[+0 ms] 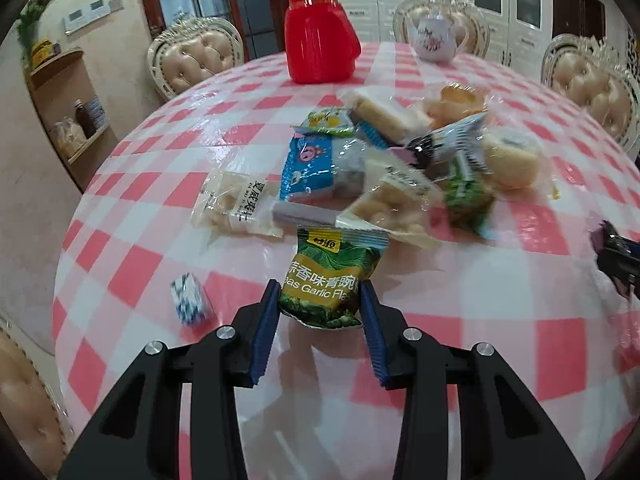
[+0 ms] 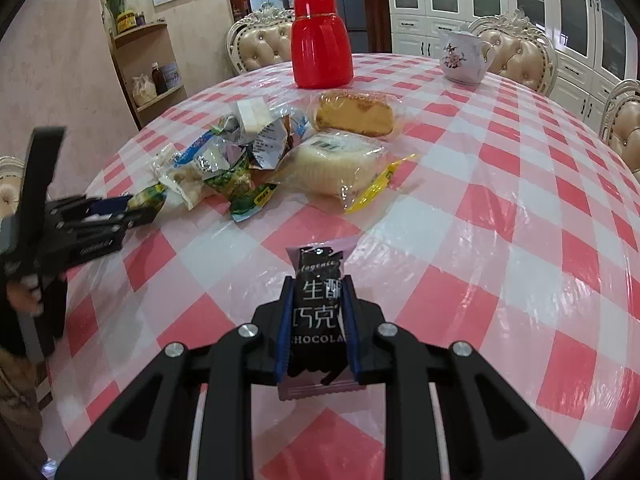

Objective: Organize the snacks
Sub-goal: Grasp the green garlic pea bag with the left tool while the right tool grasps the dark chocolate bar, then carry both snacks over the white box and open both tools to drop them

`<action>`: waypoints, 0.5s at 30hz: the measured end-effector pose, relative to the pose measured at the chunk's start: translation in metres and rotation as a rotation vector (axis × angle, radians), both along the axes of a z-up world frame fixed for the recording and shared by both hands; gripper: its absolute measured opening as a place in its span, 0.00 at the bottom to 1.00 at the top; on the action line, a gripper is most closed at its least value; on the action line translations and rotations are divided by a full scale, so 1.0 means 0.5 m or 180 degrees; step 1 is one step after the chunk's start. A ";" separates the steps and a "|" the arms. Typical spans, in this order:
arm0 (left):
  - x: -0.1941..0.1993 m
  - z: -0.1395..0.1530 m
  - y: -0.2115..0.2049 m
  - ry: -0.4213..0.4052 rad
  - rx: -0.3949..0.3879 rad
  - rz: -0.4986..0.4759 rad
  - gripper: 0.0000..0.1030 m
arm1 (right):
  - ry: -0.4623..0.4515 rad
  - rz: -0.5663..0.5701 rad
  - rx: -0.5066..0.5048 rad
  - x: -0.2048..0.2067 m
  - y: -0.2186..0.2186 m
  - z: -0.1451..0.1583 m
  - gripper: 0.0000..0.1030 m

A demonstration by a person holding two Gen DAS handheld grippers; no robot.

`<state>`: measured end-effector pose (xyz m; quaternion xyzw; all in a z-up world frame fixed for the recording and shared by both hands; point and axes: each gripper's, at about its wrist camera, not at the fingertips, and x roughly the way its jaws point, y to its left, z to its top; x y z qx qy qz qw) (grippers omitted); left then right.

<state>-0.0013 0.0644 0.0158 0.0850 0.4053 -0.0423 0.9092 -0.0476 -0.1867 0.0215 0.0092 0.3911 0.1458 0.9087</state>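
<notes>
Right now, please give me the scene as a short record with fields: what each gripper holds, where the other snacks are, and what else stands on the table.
left gripper: closed on the green garlic pea packet, at the near edge of the snack pile
right gripper: shut on the black chocolate bar packet, apart from the pile
loose item: small blue-white candy, left of the left gripper
far side: red thermos jug, white teapot
surface: pink checked tablecloth
</notes>
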 end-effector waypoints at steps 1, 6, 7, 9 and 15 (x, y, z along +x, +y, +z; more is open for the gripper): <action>-0.018 0.004 -0.007 -0.0050 -0.0020 0.0040 0.37 | -0.0014 -0.0009 0.0008 -0.002 -0.001 0.001 0.22; -0.085 0.009 -0.035 -0.0136 -0.0245 0.0182 0.37 | -0.0019 -0.0005 0.0017 -0.012 -0.004 0.002 0.22; -0.096 0.010 -0.039 -0.0164 -0.0293 0.0223 0.37 | -0.0024 0.0000 0.0018 -0.017 -0.004 0.002 0.22; -0.116 0.014 -0.049 -0.0195 -0.0354 0.0257 0.37 | -0.0012 0.0023 0.0029 -0.024 -0.003 0.002 0.22; -0.157 0.014 -0.095 -0.0169 -0.0379 0.0259 0.37 | -0.0028 0.0067 0.0042 -0.052 0.000 0.008 0.22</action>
